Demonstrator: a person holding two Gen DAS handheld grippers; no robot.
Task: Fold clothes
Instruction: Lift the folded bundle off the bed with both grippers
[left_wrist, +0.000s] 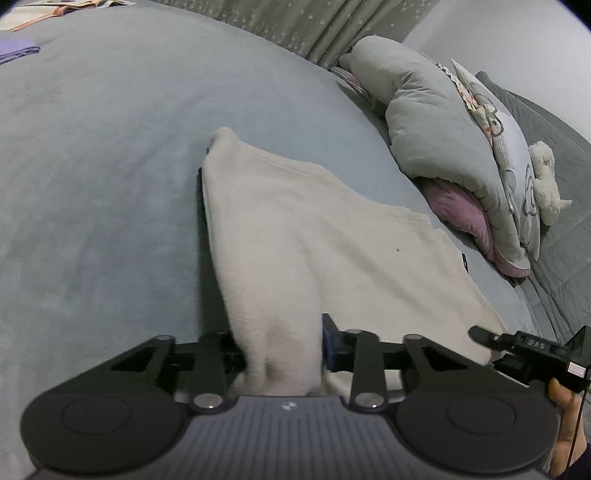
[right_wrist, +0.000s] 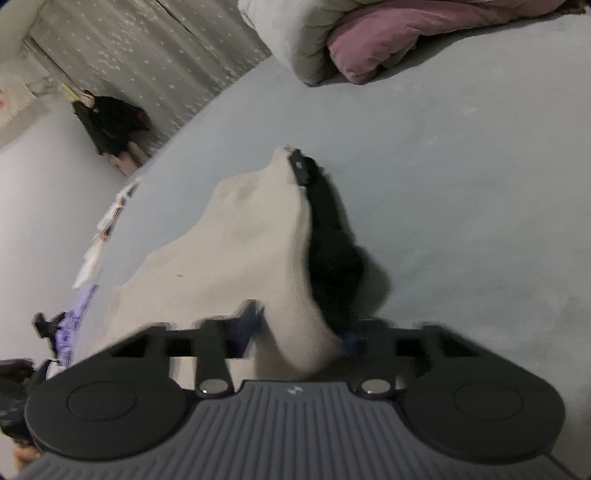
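From the left wrist I see my left tongs (left_wrist: 218, 155) clenched on a fold of the cream garment (left_wrist: 314, 229), which spreads to the right over the grey bed (left_wrist: 92, 166), pillows (left_wrist: 443, 129) far right. From the right wrist, my right tongs (right_wrist: 295, 162) grasp the same garment's edge, cloth trailing left

The left gripper (left_wrist: 218, 162) clamped cream cloth (left_wrist: 295, 229), angled downward. The right gripper (right_wrist: 291, 162) pinched it likewise.
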